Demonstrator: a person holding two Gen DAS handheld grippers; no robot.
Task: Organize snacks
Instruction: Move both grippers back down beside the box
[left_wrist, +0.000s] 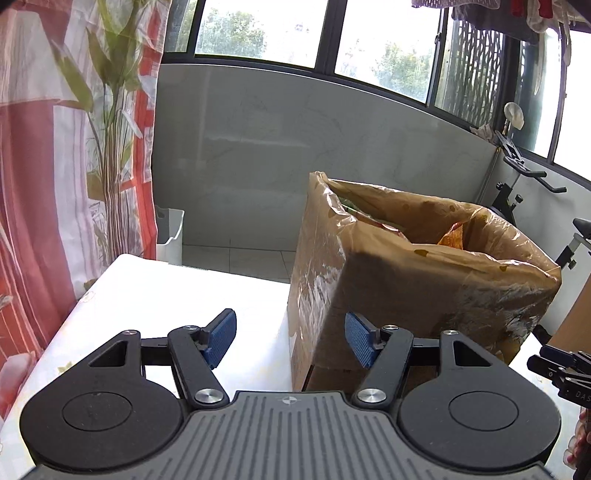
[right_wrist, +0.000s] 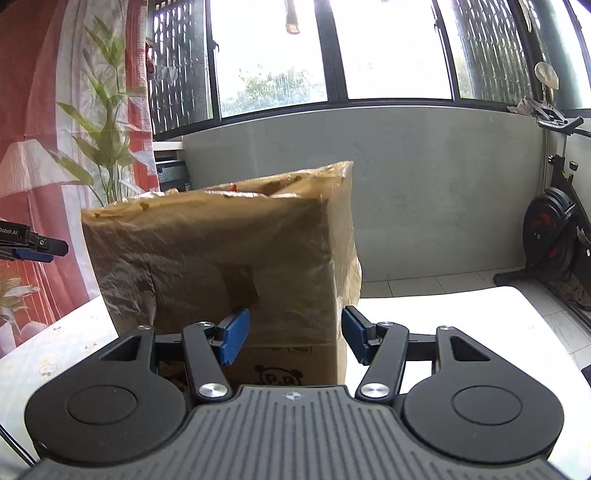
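Left wrist view: both hand-held grippers released, box ahead.
Left hand-held gripper (left_wrist: 291, 339) gapes empty over the worktop (left_wrist: 155, 295); only here snack packets (left_wrist: 452, 236) show inside the lined box (left_wrist: 406, 280). The right hand-held gripper (right_wrist: 294, 336), empty too, faces its panda print (right_wrist: 279, 376).

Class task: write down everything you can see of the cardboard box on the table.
The cardboard box is brown and stands upright on the white table, open at the top. A crinkled translucent plastic bag lines it and folds over the rim and walls. Colourful packets show inside. A panda print marks its base. Neither gripper touches it.
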